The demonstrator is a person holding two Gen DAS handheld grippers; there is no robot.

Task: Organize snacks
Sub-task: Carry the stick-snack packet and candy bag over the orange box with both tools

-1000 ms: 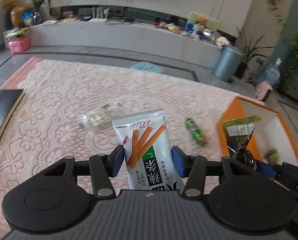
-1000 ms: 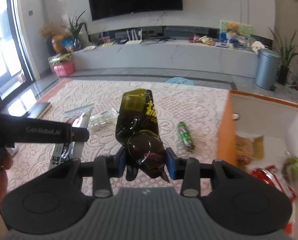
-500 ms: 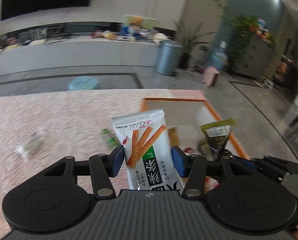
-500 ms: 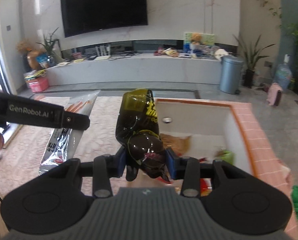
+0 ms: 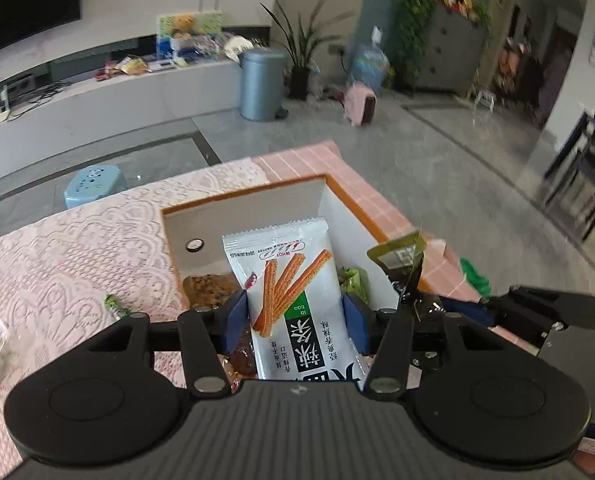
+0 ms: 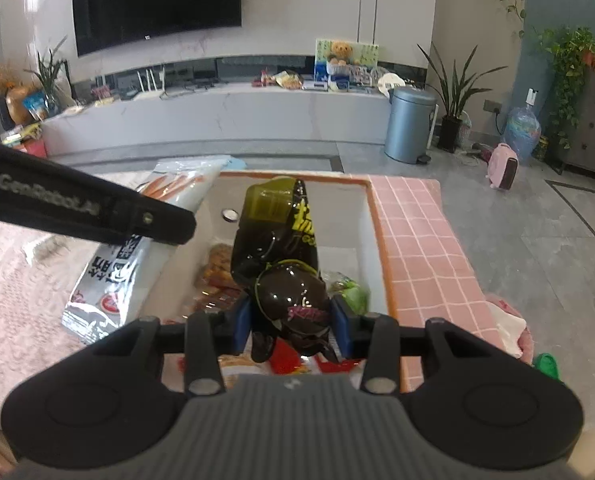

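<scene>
From the left wrist, a white packet of spicy sticks is being clamped between the left gripper pads, above the orange-rimmed white box already holding snacks.

From the right wrist, a dark green snack pouch is being pinched by the right gripper over the same box.

Glossy foil stick-snack packet, shiny dark plastic pouch, pink lace tablecloth, matt box walls
</scene>
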